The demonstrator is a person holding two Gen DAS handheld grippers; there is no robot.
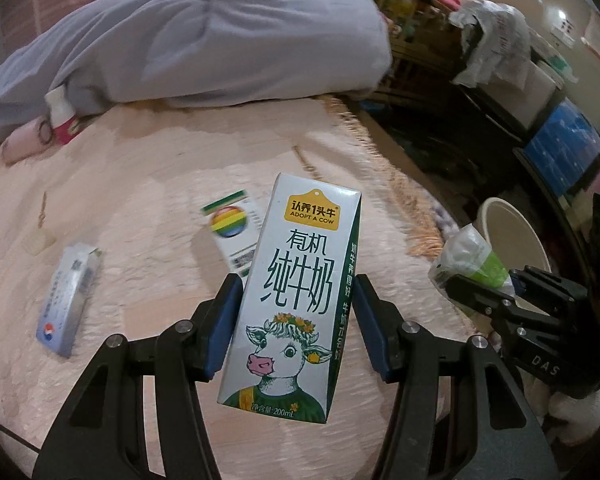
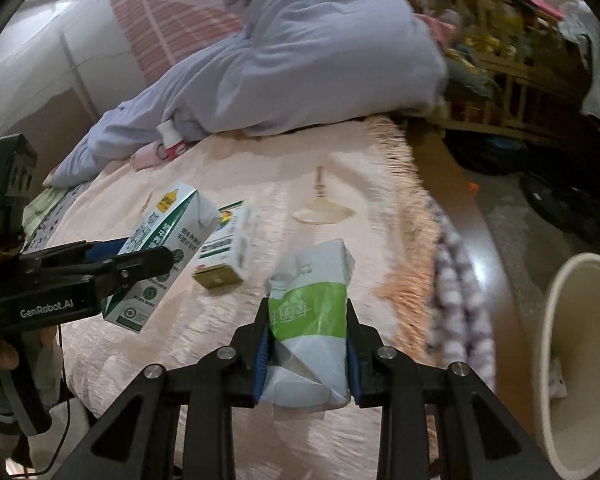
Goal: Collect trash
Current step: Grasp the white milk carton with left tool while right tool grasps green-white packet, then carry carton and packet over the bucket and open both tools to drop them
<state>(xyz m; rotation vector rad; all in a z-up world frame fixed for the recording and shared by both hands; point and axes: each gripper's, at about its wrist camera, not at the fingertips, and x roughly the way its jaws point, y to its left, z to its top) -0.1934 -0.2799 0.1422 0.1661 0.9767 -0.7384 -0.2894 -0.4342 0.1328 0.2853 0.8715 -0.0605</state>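
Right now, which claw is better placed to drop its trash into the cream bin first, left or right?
Right, probably. The right claw, shut on the crumpled green-and-white carton, is beside the cream bin past the bed edge. The left claw, holding the milk carton, is over the bed, farther from it.

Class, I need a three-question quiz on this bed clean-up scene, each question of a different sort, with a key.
1. True or false: the left tongs grip the milk carton.
2. The right tongs hold: A) a green-and-white pouch B) a bottle C) nothing.
3. Fill in: the cream ____ stands on the floor beside the bed.

Key: 1 true; 2 A; 3 bin.
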